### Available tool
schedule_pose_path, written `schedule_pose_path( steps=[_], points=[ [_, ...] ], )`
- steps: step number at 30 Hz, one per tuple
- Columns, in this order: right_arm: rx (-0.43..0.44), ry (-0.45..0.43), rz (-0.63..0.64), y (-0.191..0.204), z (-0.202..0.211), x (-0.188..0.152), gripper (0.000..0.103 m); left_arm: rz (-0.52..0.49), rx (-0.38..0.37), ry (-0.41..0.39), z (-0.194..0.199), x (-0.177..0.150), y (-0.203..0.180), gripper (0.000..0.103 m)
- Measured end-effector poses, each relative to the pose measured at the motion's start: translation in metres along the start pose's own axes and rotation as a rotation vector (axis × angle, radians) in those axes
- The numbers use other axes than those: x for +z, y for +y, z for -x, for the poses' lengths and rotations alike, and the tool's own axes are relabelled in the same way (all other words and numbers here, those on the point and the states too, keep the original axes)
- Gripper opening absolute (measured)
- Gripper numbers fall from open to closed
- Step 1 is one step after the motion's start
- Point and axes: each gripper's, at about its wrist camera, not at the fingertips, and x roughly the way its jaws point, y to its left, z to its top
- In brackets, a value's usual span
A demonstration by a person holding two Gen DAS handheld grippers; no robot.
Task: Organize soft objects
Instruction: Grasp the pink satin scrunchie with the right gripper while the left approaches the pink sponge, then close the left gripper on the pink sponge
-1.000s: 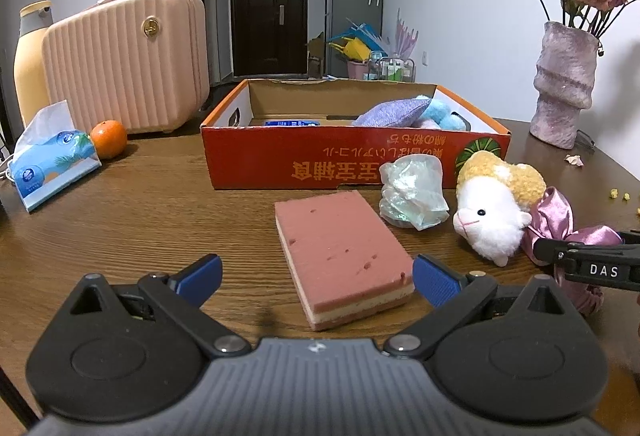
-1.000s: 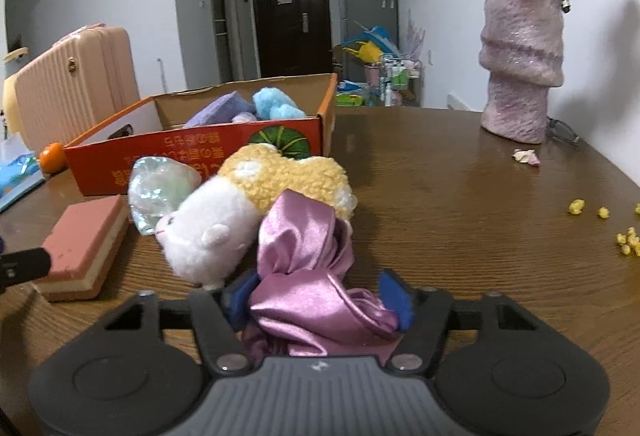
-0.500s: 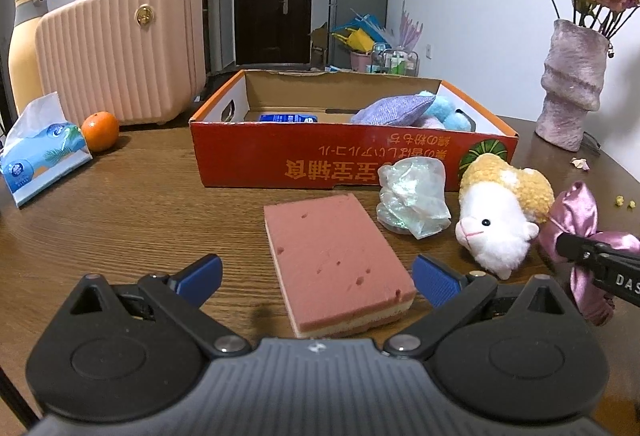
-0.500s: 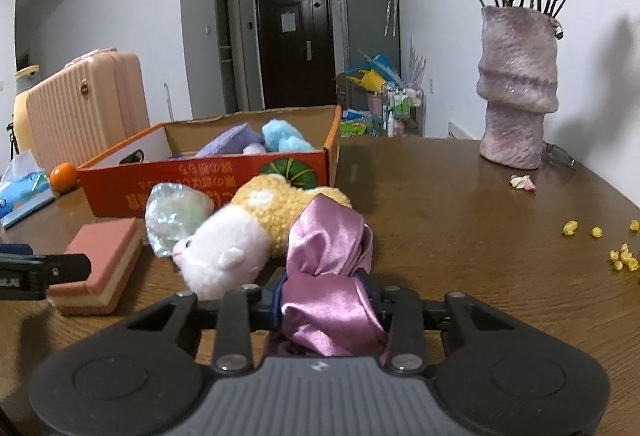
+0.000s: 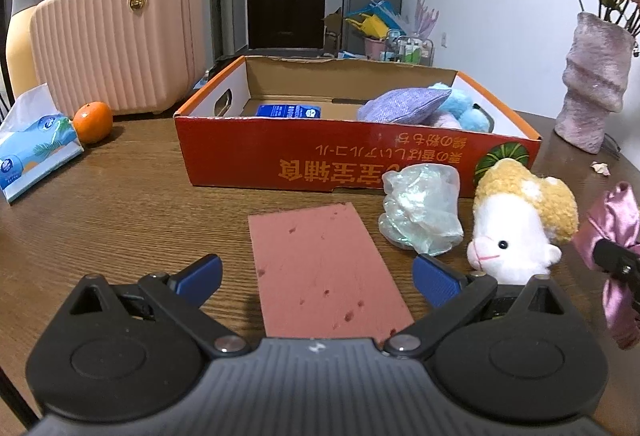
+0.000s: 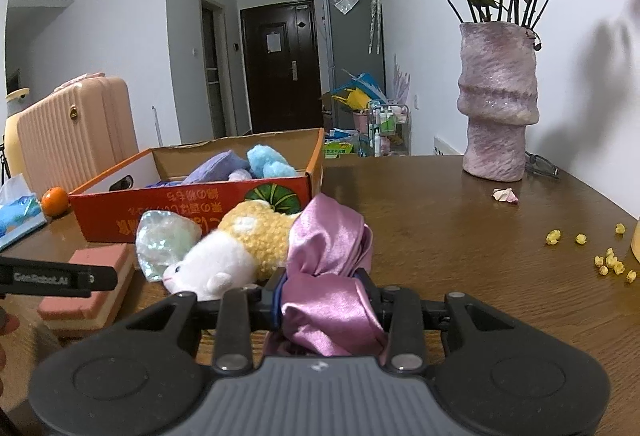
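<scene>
Pink satin scrunchie (image 6: 328, 276): clamped between the jaws of the right gripper (image 6: 324, 300), fabric bunched above and below the grip, at the near edge of the table (image 6: 460, 236). Beside it on the left lies a white and yellow plush toy (image 6: 236, 252), touching the satin. Next to the plush, a crumpled iridescent bag (image 6: 166, 242) rests against the front wall of the orange cardboard box (image 5: 320, 159).

Pink sponge (image 5: 324, 272): flat on the table, between the jaws of the left gripper (image 5: 316, 276), which stand wide apart and clear of its sides.

Inside the box: a lilac pouch (image 5: 404, 103), blue fluffy items (image 5: 468, 111) and a blue packet (image 5: 288, 110).

Further out: an orange (image 5: 93, 121), tissue pack (image 5: 36, 143), pink suitcase (image 5: 116, 39), vase (image 6: 496, 99) with dried roses.
</scene>
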Motion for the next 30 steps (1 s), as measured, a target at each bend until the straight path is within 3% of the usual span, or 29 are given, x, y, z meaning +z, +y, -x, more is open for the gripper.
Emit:
schedule_pose_path(
  steps=[21,30],
  points=[
    [-0.037,-0.041,-0.031,0.005,0.007,0.001,0.033,-0.009,0.048,0.118,-0.030,-0.004,0.003,0.102],
    [-0.047,-0.051,-0.040,0.011,0.011,0.000,0.033,-0.021,0.027,0.094,-0.023,-0.006,0.002,0.076]
  ],
)
